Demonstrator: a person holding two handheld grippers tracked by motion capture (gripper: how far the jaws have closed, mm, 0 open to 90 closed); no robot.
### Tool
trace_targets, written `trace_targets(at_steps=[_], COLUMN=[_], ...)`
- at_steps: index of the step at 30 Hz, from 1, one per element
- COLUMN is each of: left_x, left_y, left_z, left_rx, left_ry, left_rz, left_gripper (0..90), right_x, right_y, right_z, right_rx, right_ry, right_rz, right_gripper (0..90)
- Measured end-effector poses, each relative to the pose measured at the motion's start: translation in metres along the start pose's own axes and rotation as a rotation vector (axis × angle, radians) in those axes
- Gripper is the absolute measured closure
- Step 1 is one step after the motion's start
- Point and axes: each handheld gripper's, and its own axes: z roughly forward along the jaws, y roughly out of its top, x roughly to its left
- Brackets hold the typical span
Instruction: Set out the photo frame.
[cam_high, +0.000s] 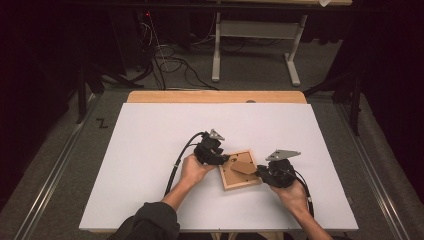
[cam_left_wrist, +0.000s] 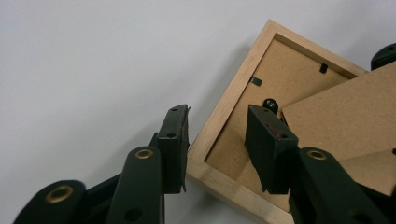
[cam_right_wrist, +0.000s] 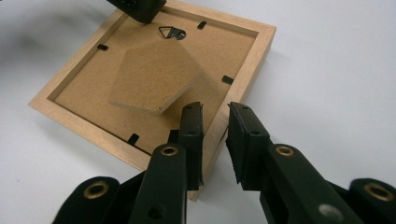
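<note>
Both forearms came in low. The left gripper (cam_high: 214, 150) had its fingers (cam_left_wrist: 173, 140) spread apart, pointing toward the right gripper (cam_high: 272, 172), whose fingers (cam_right_wrist: 191, 140) stood much nearer together, a narrow gap between.

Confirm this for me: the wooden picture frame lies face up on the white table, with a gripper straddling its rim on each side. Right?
Not quite. The picture frame lies face down: the right gripper view shows its brown backing board, fold-out stand and hanging hook. The rest holds: left gripper and right gripper each straddle the rim on the white table.
</note>
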Motion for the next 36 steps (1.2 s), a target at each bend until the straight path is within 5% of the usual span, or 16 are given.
trace_targets(at_steps=[36], left_x=[-0.003], left_y=[-0.013], left_z=[-0.012], left_rx=[0.006], left_ry=[-0.005], left_rz=[-0.018], left_gripper=[69.5], right_x=[-0.004], right_y=[0.002], right_z=[0.005], right_rx=[-0.020], right_ry=[-0.002], right_rz=[-0.013], right_gripper=[79.9])
